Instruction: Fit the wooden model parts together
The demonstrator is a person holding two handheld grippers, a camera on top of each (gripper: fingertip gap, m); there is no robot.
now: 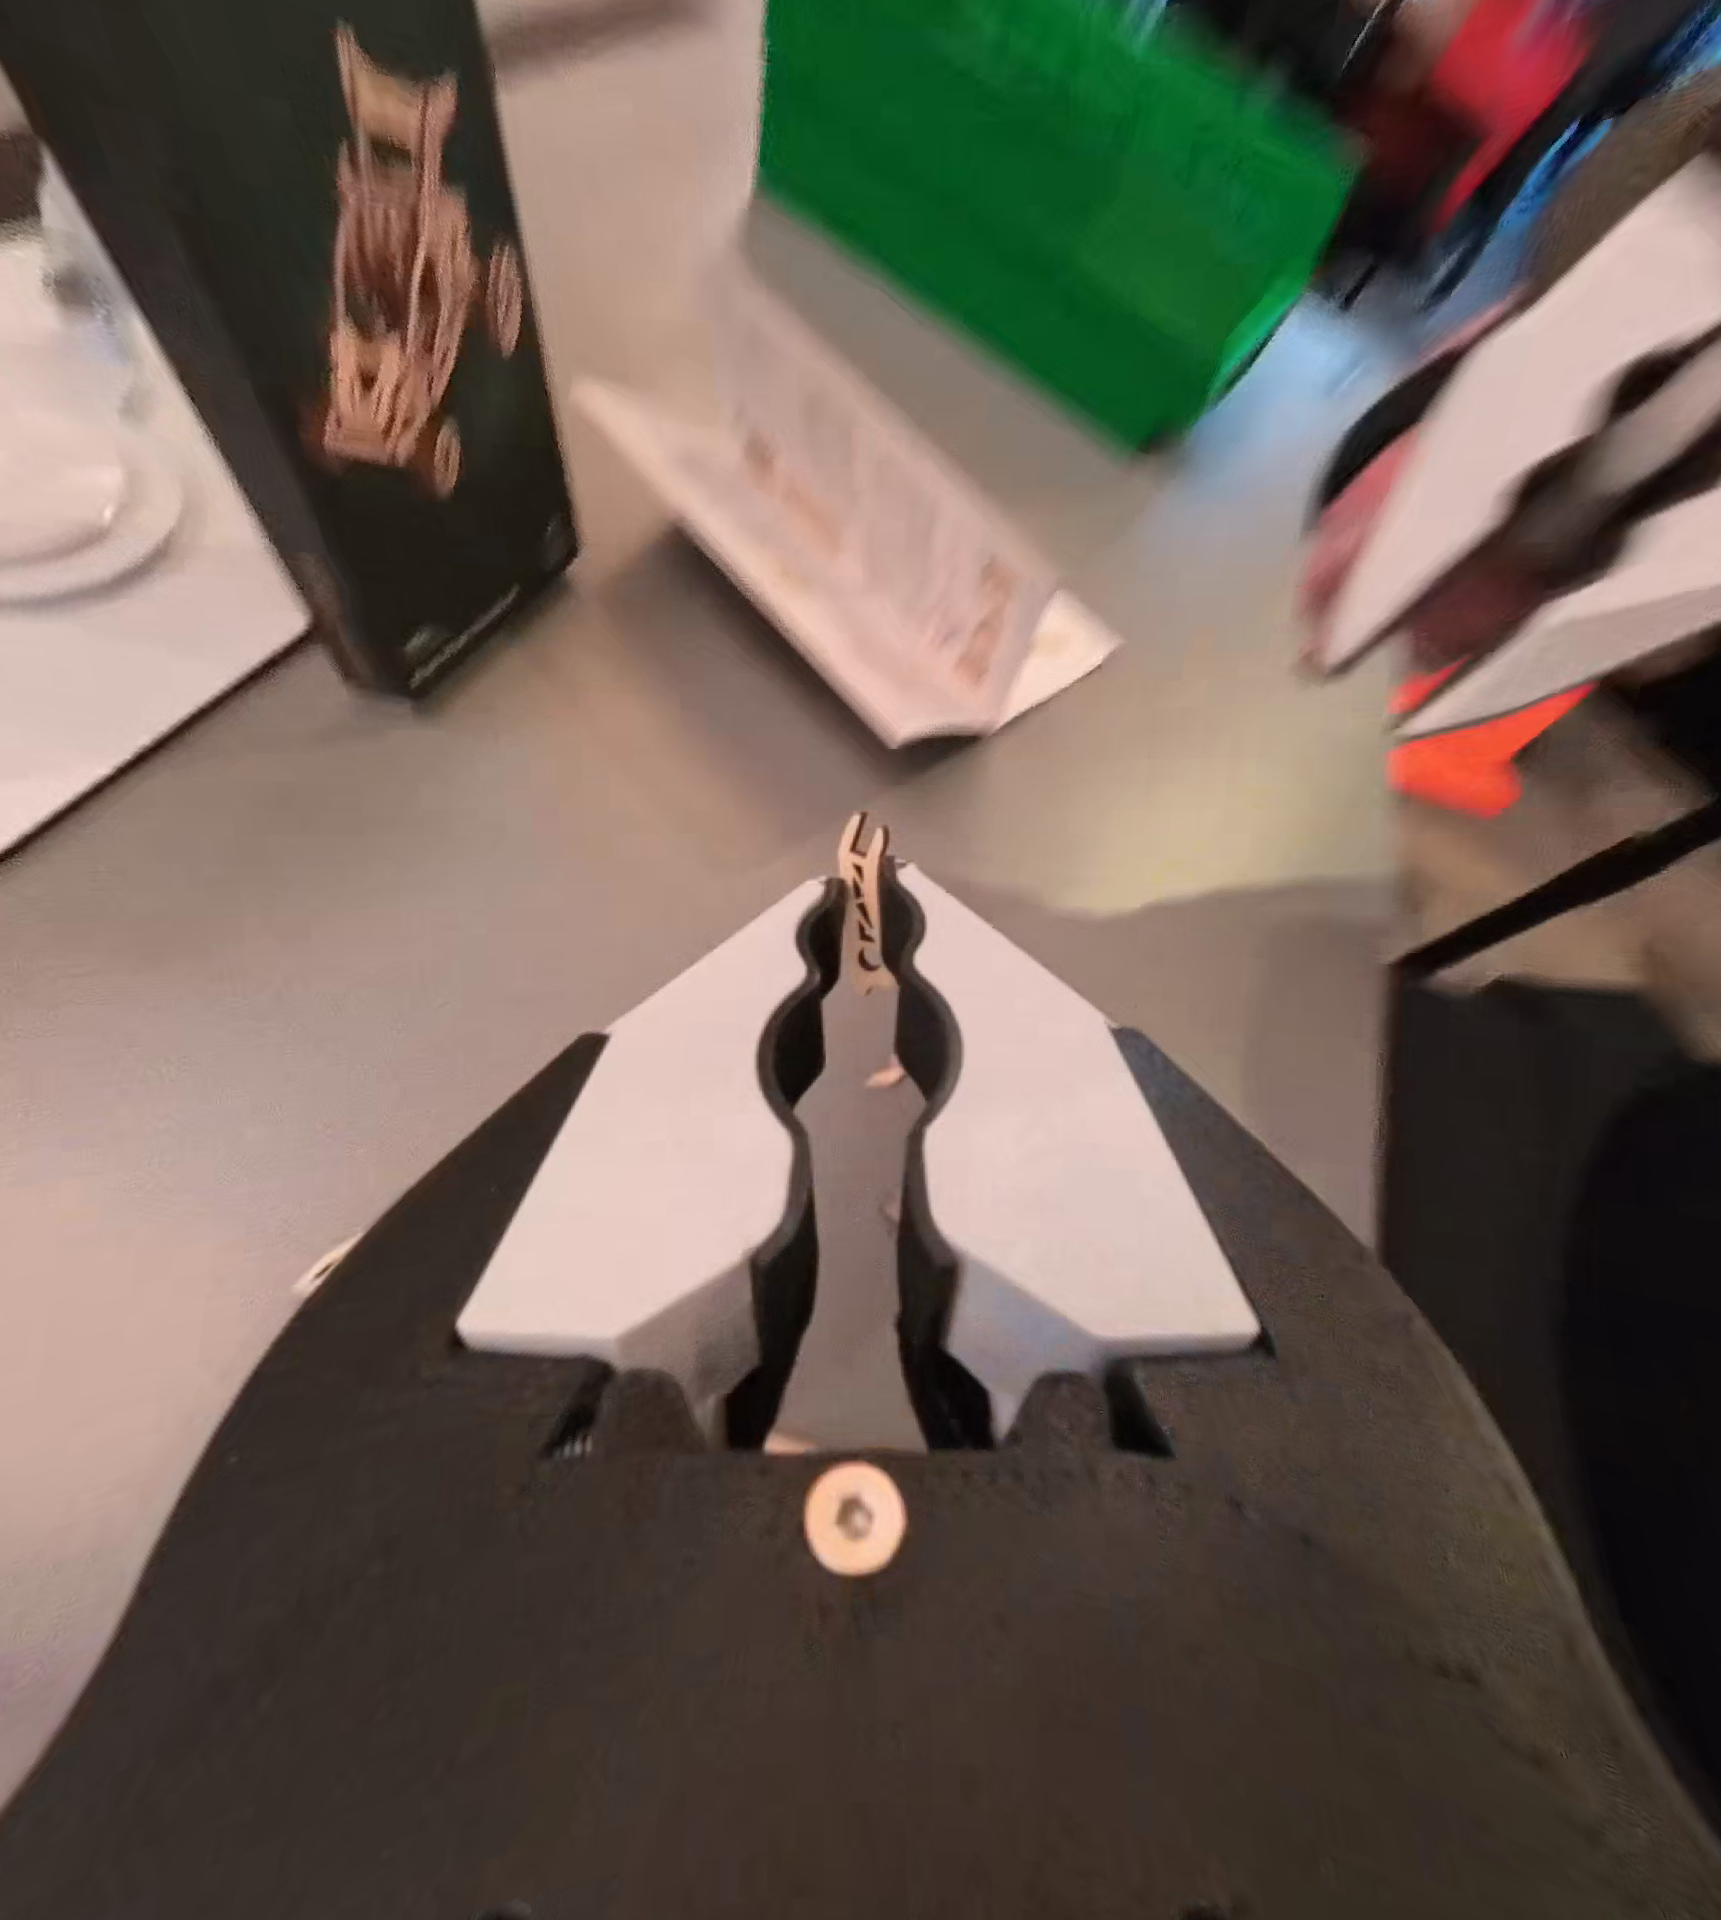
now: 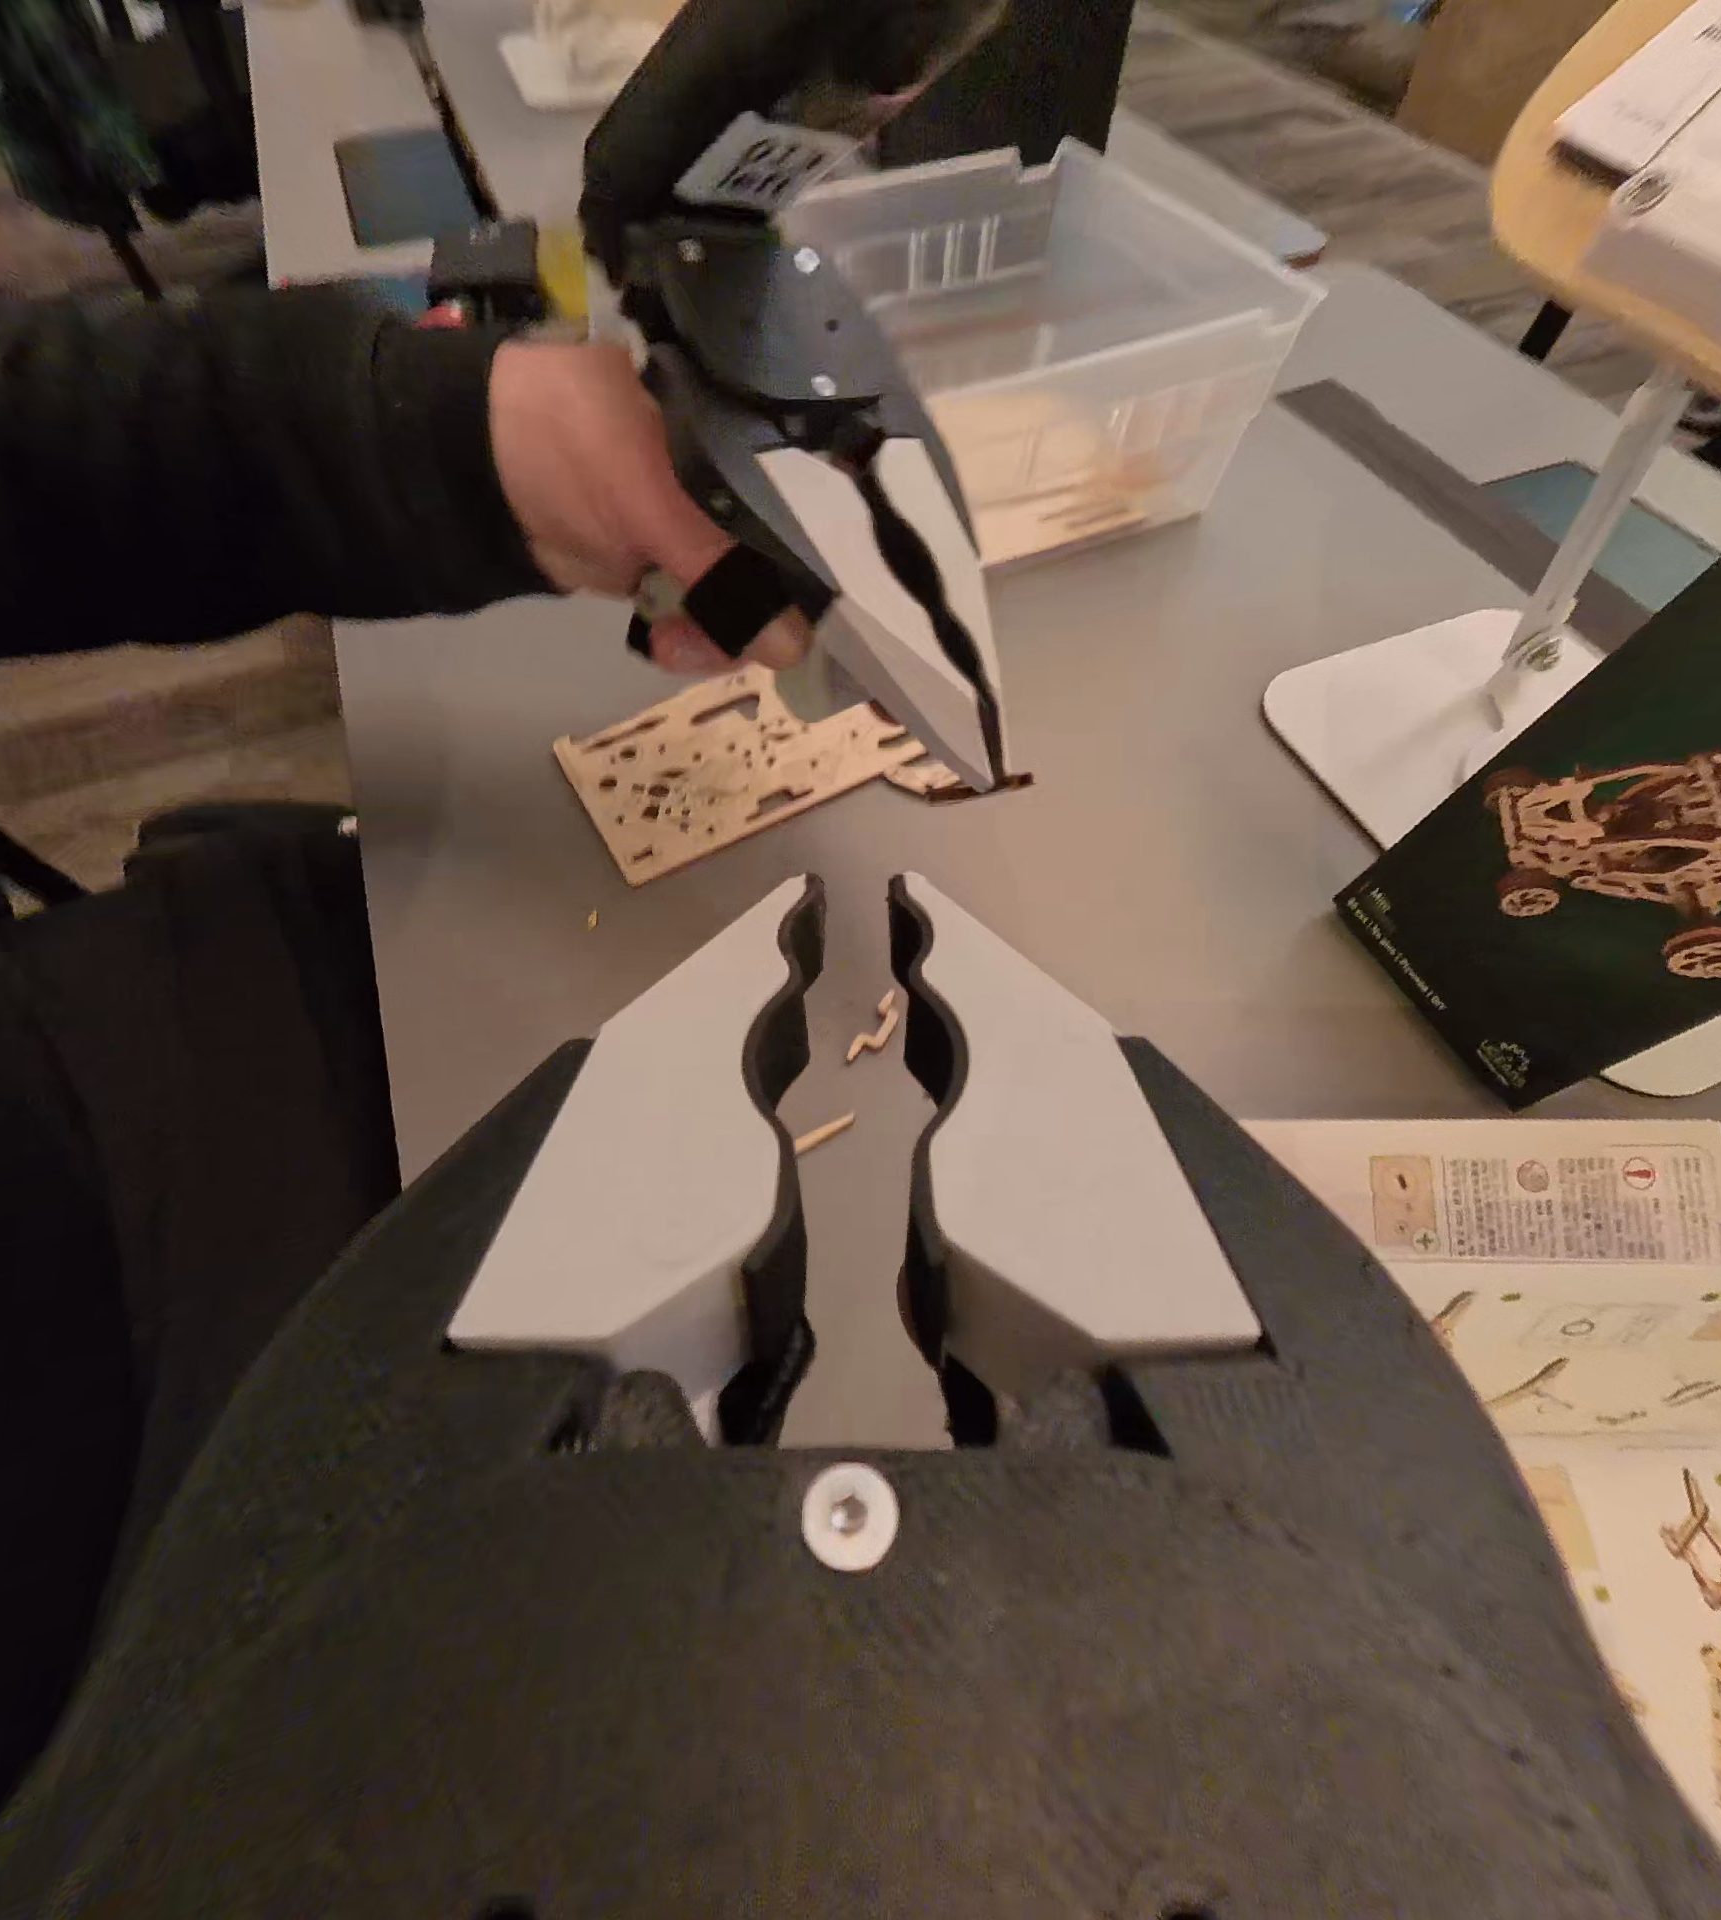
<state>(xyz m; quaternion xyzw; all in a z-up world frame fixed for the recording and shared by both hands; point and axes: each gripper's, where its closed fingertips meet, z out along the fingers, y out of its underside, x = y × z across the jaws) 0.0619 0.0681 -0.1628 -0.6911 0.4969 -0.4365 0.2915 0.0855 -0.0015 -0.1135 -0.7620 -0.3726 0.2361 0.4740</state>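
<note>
Wooden piece we're pinching in left gripper; right gripper hanging open, empty; nothing joined yet, sheet lying on bench.

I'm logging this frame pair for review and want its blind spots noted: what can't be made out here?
- Left wrist view: green box and white booklet smeared by motion blur, details lost.
- Same view: right gripper blurred, cut by the edge.
- Right wrist view: small pale wooden part in the left gripper too small to identify.
- Clear plastic bin: contents partly hidden by that gripper.
- Unfolded instruction sheet cut by the edge.
</note>
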